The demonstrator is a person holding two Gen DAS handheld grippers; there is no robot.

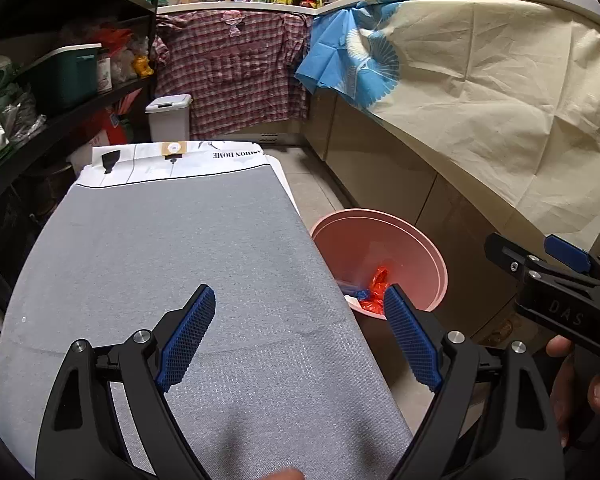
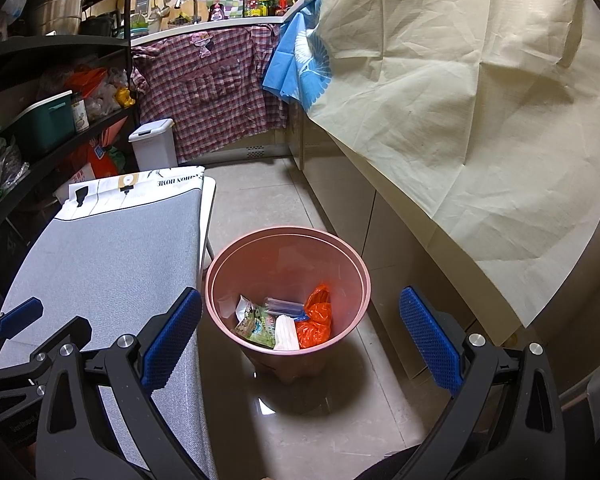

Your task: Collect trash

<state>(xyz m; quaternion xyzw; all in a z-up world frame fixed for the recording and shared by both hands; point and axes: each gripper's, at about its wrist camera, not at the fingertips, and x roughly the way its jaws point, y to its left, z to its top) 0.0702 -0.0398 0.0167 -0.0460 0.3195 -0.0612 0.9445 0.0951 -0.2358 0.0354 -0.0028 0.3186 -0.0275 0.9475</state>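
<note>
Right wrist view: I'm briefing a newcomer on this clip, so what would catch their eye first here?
The pink bin on the tiled floor, right of the grey-covered table, stands out; inside lie an orange plastic bag, a green wrapper and other scraps. Both the right gripper and the left gripper are open and empty. A cream sheet drapes the counter on the right.

We read "FASHION HOME", upside down, on the white printed cloth [image 1: 180, 156] at mid-frame, and "DAS" on the black gripper body [image 1: 566, 312] at right.
</note>
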